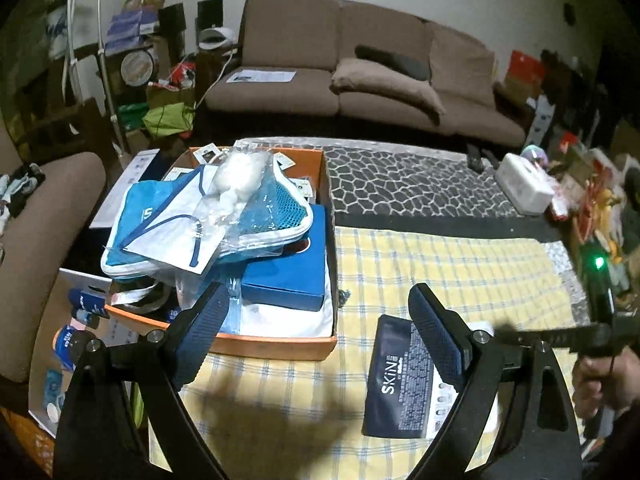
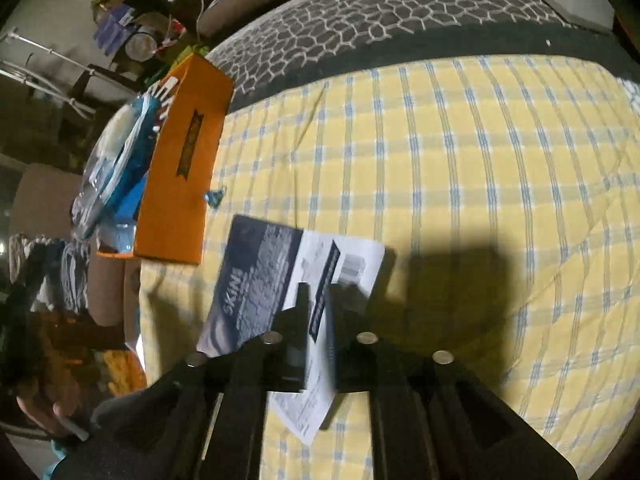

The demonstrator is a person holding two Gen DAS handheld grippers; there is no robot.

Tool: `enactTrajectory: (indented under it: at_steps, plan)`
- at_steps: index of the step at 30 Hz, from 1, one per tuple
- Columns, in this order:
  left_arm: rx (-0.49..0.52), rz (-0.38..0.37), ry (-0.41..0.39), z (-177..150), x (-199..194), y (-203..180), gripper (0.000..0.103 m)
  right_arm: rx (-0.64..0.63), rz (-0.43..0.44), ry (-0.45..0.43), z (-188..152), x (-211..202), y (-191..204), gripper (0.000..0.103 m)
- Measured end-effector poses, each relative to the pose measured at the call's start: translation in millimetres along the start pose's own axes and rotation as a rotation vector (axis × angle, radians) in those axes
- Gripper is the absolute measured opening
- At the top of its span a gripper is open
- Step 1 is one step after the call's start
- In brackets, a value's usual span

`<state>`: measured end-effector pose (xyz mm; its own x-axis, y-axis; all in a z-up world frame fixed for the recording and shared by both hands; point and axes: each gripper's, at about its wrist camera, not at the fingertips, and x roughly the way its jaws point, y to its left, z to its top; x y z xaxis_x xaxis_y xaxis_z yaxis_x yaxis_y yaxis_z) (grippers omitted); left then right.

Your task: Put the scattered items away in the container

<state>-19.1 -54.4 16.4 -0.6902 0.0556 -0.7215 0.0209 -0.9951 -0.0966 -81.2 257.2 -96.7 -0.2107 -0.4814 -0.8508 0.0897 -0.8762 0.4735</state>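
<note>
SKIN packet point(image 2: 260, 280) is lying flat on the yellow checked cloth point(image 2: 480, 200) toward the surface's near edge. The right tool point(image 2: 320, 304) is hanging just over the packet's white end, jaws slightly apart and released. The left tool point(image 1: 318, 290) is gaping wide and gripping nothing. The orange box point(image 1: 272, 346) is sitting just beside the packet at the surface's left edge, holding a heap of blue and white packages.

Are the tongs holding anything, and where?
Left tongs: nothing, wide open. Right tongs sit over the SKIN packet at its white end; whether they grip it cannot be told.
</note>
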Motion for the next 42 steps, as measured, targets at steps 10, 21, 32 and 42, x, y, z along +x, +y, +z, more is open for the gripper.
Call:
enactTrajectory:
  at_steps: [10, 21, 32, 42]
  plan:
    - [0.125, 0.006, 0.074, -22, 13, -28, 0.090, -0.062, -0.071, -0.017, 3, 1, 14, 0.048]
    - [0.219, -0.032, 0.148, -45, 27, -56, 0.090, -0.025, -0.185, 0.019, -15, 8, -7, 0.058]
    - [0.226, -0.016, 0.222, -60, 51, -64, 0.090, -0.028, -0.204, 0.046, -19, 16, -9, 0.058]
    - [0.232, -0.031, 0.403, -95, 102, -69, 0.090, -0.068, -0.281, 0.060, -31, 32, 5, 0.058]
